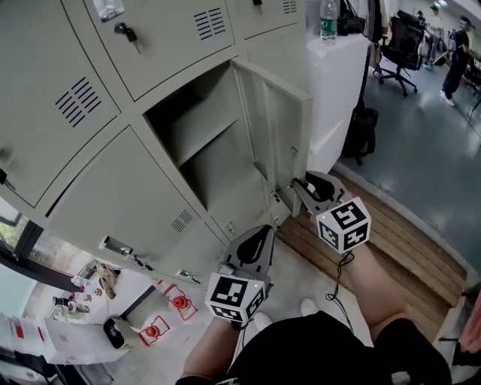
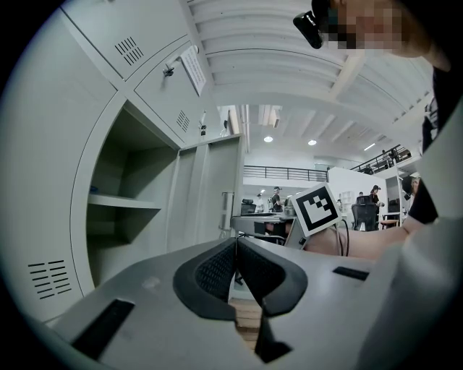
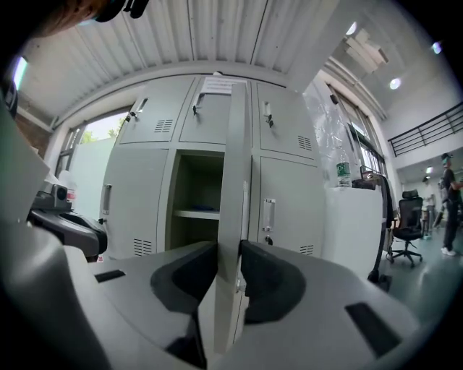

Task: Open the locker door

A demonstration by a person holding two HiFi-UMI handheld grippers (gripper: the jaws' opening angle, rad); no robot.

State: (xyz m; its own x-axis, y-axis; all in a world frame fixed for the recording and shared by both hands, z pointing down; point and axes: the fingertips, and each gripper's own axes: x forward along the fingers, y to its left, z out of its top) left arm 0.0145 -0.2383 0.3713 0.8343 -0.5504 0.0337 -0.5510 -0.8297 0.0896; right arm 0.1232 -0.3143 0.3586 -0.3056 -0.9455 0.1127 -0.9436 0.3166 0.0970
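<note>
Locker door (image 1: 282, 124) stands open. Right claw (image 3: 230, 254) clamps the door's free edge, low down. Left claw (image 2: 235, 244) pinched together, empty, near the door's lower corner.

Floor (image 1: 421, 150): grey, glossy on the right. A wooden slat strip (image 1: 409, 237) runs along the foot of the lockers (image 1: 150, 45). Black bag (image 1: 361, 131) sits on the floor against the white cabinet (image 1: 334, 98). Water bottle (image 1: 328, 19) stands upright on the cabinet top, near its locker-side edge. Office chair (image 1: 400, 45) far right. Lower left: red items (image 1: 179, 303) on white sheets. One shelf (image 3: 194, 214) spans the open compartment.
</note>
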